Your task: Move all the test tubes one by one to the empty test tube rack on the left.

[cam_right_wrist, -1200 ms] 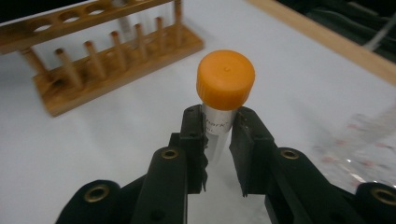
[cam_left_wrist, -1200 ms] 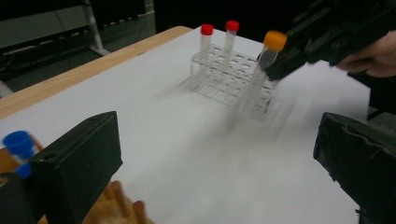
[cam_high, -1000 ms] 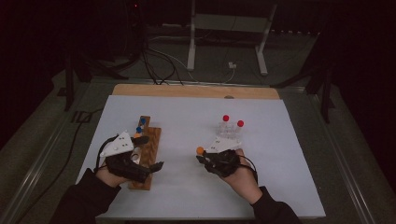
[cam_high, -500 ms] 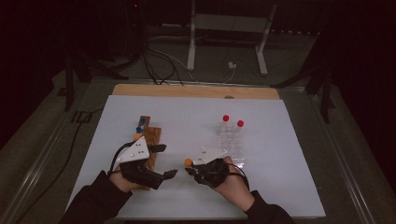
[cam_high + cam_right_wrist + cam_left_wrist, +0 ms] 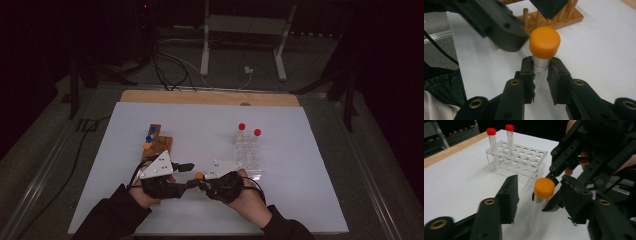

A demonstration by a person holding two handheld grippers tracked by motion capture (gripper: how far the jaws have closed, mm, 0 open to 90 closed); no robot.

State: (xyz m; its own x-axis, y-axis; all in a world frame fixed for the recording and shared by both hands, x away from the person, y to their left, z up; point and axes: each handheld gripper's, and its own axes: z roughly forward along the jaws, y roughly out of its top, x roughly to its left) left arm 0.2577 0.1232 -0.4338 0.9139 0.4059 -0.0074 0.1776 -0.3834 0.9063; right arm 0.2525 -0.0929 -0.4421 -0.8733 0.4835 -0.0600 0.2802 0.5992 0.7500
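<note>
**Handover in mid-air: orange-capped tube caught between two sets of tongs**

Right now the right tongs (image 5: 541, 68) are clamped on the orange-capped tube (image 5: 541, 53), pads pressing the clear body just under the cap, the tube standing upright above the bench (image 5: 300, 200), to the near left of the clear rack (image 5: 248, 155). The left tongs (image 5: 539, 192) have just been closing, and their jaws sit either side of the cap with a gap showing on both sides, so they are not gripping yet.

Here's the danger, as I read it: if the left jaws bite off-centre on that smooth round cap, the tube may tilt or spin in the right grip. If the right lets go early, down it drops and rolls across the bench. Squeeze and twist too hard and the cap may loosen instead of the tube passing over.

Containers now. The clear rack holds two red-capped tubes (image 5: 500, 138) upright in its far row; every other well looks empty. Left of the clear rack, the wooden rack (image 5: 157, 145) carries blue-capped tubes (image 5: 149, 135) and another orange one. The held tube looks empty, though I can't be sure.
</note>
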